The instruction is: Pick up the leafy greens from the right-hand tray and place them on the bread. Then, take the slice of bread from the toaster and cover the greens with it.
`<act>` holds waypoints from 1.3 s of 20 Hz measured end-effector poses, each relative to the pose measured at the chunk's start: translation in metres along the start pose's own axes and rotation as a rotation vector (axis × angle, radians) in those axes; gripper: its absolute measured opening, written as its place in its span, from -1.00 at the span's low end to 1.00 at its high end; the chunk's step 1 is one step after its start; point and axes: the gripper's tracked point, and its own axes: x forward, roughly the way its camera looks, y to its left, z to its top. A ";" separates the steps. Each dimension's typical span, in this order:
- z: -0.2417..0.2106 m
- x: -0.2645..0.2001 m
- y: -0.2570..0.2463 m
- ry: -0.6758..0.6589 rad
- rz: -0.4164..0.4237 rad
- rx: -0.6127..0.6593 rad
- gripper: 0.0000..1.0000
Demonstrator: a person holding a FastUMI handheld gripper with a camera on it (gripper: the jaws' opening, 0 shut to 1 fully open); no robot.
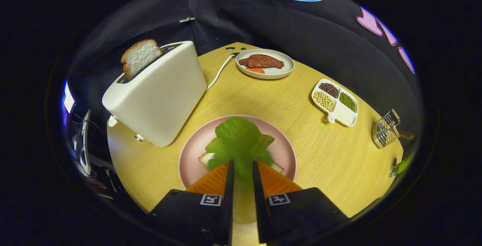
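Observation:
My gripper (243, 165) is shut on the leafy greens (240, 140), whose stem runs down between the two fingers. The leaf hangs over the pink plate (190, 152) just ahead of the fingers. A slice of bread (205, 159) lies on that plate under the leaf, and only its two ends peek out on either side. I cannot tell whether the leaf touches the bread. Left of the plate stands a white toaster (158, 95) with another slice of bread (140, 55) sticking up out of its slot.
A round yellow wooden table (301, 136) carries everything. Beyond the pink plate sits a pale plate (286, 69) with a piece of meat and something orange. A white divided dish (344, 118) of beans lies to the right, and a small wire rack (386, 131) stands near the table's right edge. The toaster's cord (218, 74) runs toward the back.

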 end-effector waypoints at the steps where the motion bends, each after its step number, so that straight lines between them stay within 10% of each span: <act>1: 0.000 0.002 -0.002 0.002 -0.015 0.000 -0.26; 4: 0.005 -0.003 -0.003 -0.012 -0.050 0.011 0.10; 16: 0.180 -0.103 0.118 -0.343 0.082 0.043 0.21; 26: 0.233 -0.043 0.216 -0.276 0.112 -0.004 0.21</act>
